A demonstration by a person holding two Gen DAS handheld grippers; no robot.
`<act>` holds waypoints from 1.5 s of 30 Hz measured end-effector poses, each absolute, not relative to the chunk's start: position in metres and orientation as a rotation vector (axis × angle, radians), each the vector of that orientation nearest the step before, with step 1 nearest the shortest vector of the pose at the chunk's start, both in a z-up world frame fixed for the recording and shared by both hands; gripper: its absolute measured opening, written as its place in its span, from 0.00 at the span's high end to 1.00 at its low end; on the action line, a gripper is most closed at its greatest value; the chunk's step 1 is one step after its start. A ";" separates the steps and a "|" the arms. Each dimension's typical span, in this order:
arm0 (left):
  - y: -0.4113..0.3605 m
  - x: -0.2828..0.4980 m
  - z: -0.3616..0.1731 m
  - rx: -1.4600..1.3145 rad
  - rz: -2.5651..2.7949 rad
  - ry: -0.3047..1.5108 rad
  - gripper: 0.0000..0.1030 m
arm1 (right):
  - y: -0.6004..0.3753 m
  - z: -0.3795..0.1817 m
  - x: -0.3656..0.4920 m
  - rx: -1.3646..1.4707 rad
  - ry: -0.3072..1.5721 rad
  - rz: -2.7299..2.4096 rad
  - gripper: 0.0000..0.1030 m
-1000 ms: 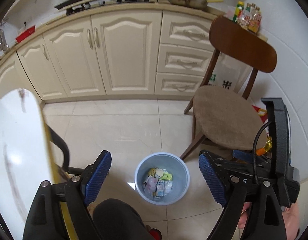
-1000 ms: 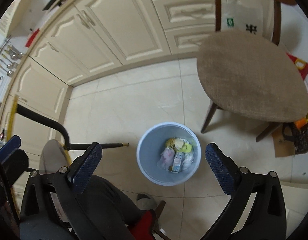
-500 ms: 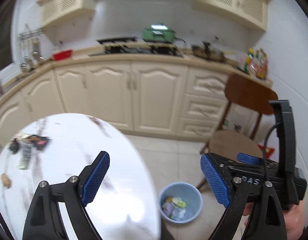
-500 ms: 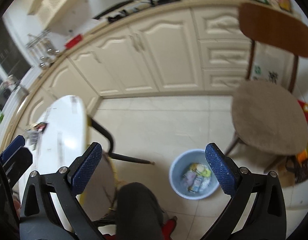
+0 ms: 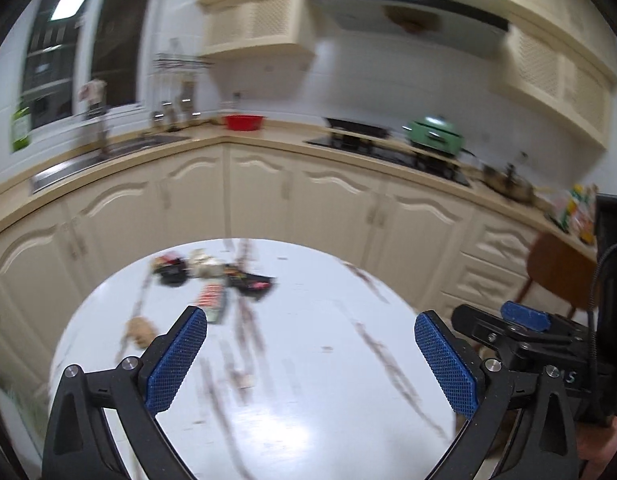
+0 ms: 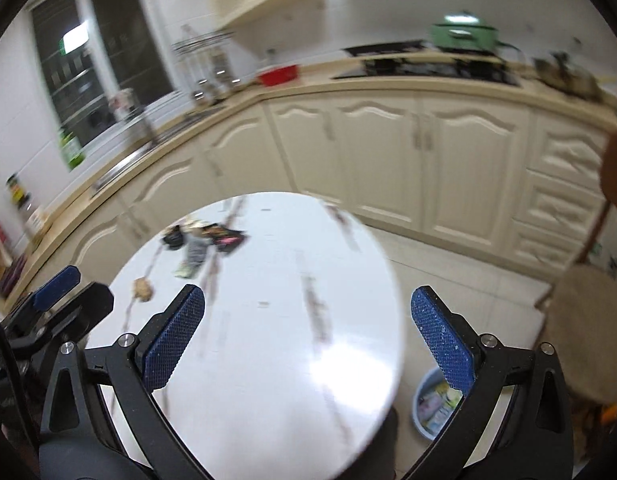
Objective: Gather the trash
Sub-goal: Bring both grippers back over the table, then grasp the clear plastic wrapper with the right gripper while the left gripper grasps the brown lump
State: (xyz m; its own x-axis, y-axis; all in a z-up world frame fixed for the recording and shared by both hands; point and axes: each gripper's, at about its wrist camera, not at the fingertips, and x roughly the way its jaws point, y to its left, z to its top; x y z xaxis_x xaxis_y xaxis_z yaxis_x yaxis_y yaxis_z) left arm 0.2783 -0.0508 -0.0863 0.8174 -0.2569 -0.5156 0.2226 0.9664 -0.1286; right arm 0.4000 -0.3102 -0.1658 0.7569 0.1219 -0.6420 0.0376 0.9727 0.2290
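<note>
Trash lies in a loose pile at the far left of the round white table (image 5: 308, 408): dark wrappers (image 5: 250, 280), a crumpled pale piece (image 5: 204, 266), a red-and-white packet (image 5: 212, 300) and a brown lump (image 5: 140, 330). My left gripper (image 5: 311, 322) hovers over the near half of the table, short of the pile. Its jaws are opening, with nothing between them. My right gripper (image 6: 308, 298) is open and empty beside it, over the same table. The light blue bin (image 6: 424, 404) with trash inside stands on the floor at the table's right edge. Both views are blurred.
Cream cabinets (image 5: 328, 208) curve around behind the table, under a counter with a sink (image 5: 108, 152), a red bowl (image 5: 244, 122) and a green pot (image 5: 434, 134). A wooden chair with a padded seat (image 6: 588, 320) stands to the right, near the bin.
Both views have swung up from the bin on the floor to the tabletop and its trash pile. The left jaws stand a little wider than before.
</note>
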 end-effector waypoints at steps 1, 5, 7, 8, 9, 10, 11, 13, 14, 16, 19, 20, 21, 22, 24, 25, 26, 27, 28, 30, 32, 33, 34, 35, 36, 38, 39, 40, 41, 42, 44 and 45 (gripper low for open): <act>-0.042 0.272 -0.085 -0.075 -0.235 0.554 0.01 | -0.297 -0.164 0.404 0.219 0.714 0.067 0.00; -0.012 0.251 -0.082 -0.110 -0.146 0.542 0.01 | -0.263 -0.165 0.415 0.173 0.719 0.130 0.00; 0.000 0.242 -0.083 -0.127 -0.104 0.537 0.01 | -0.249 -0.166 0.419 0.158 0.722 0.154 0.00; 0.008 0.242 -0.082 -0.133 -0.085 0.537 0.01 | -0.239 -0.166 0.423 0.147 0.726 0.171 0.00; 0.012 0.239 -0.082 -0.138 -0.069 0.536 0.01 | -0.233 -0.166 0.425 0.140 0.729 0.179 0.00; 0.014 0.242 -0.080 -0.140 -0.056 0.538 0.01 | -0.228 -0.166 0.427 0.134 0.731 0.187 0.00; 0.018 0.240 -0.080 -0.144 -0.044 0.538 0.01 | -0.221 -0.166 0.432 0.127 0.735 0.197 0.00; 0.021 0.241 -0.080 -0.150 -0.021 0.536 0.01 | -0.212 -0.167 0.437 0.120 0.739 0.212 0.00; 0.021 0.240 -0.079 -0.151 -0.012 0.534 0.01 | -0.208 -0.167 0.439 0.117 0.740 0.217 0.00; 0.022 0.244 -0.079 -0.151 0.009 0.532 0.01 | -0.202 -0.168 0.443 0.107 0.741 0.226 0.00; 0.024 0.254 -0.079 -0.150 0.029 0.536 0.01 | -0.191 -0.168 0.450 0.090 0.745 0.241 0.00; 0.024 0.254 -0.080 -0.151 0.036 0.537 0.01 | -0.187 -0.169 0.452 0.086 0.746 0.245 0.00; 0.026 0.262 -0.080 -0.156 0.041 0.534 0.01 | -0.184 -0.169 0.455 0.081 0.748 0.248 0.00; 0.027 0.268 -0.082 -0.155 0.045 0.540 0.01 | -0.180 -0.170 0.458 0.074 0.751 0.251 0.00; 0.029 0.281 -0.087 -0.154 0.049 0.557 0.01 | -0.174 -0.172 0.463 0.066 0.758 0.255 0.00; 0.030 0.288 -0.089 -0.153 0.050 0.564 0.01 | -0.172 -0.173 0.466 0.063 0.760 0.255 0.00; 0.030 0.298 -0.092 -0.151 0.050 0.577 0.01 | -0.169 -0.176 0.471 0.058 0.767 0.251 0.00; 0.030 0.307 -0.096 -0.148 0.050 0.591 0.01 | -0.168 -0.178 0.474 0.057 0.772 0.249 0.00; 0.028 0.314 -0.101 -0.144 0.050 0.607 0.01 | -0.167 -0.183 0.481 0.057 0.784 0.245 0.00; 0.031 0.339 -0.109 -0.135 0.049 0.637 0.01 | -0.166 -0.189 0.490 0.056 0.804 0.237 0.00; 0.030 0.359 -0.118 -0.125 0.047 0.668 0.01 | -0.163 -0.199 0.504 0.056 0.828 0.234 0.00; 0.030 0.371 -0.122 -0.122 0.047 0.683 0.01 | -0.162 -0.203 0.509 0.052 0.838 0.233 0.00; 0.033 0.383 -0.128 -0.121 0.046 0.696 0.01 | -0.161 -0.208 0.513 0.047 0.848 0.232 0.00; 0.034 0.396 -0.134 -0.119 0.046 0.712 0.01 | -0.159 -0.215 0.520 0.041 0.864 0.235 0.00; 0.034 0.409 -0.139 -0.119 0.044 0.729 0.01 | -0.157 -0.219 0.525 0.039 0.874 0.236 0.00; 0.033 0.431 -0.148 -0.119 0.042 0.755 0.01 | -0.154 -0.230 0.535 0.036 0.898 0.240 0.00; 0.033 0.445 -0.152 -0.117 0.042 0.769 0.01 | -0.153 -0.237 0.541 0.038 0.912 0.242 0.00; 0.033 0.457 -0.156 -0.115 0.042 0.782 0.01 | -0.151 -0.241 0.545 0.041 0.919 0.242 0.00; 0.032 0.471 -0.161 -0.111 0.041 0.796 0.01 | -0.150 -0.247 0.553 0.050 0.932 0.244 0.00; 0.031 0.481 -0.164 -0.109 0.041 0.805 0.01 | -0.150 -0.251 0.558 0.055 0.940 0.246 0.00; 0.028 0.507 -0.171 -0.100 0.041 0.826 0.01 | -0.147 -0.262 0.571 0.068 0.959 0.248 0.06; 0.026 0.519 -0.175 -0.097 0.042 0.835 0.01 | -0.146 -0.266 0.576 0.073 0.968 0.248 0.11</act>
State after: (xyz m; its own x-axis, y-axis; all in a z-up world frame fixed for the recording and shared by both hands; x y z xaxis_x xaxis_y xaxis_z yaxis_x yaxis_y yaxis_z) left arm 0.5188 0.0261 -0.1748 0.6707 -0.0014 -0.7417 -0.0751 0.9947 -0.0697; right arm 0.5759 -0.1465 -0.2661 0.5407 0.2413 -0.8059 -0.1762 0.9692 0.1720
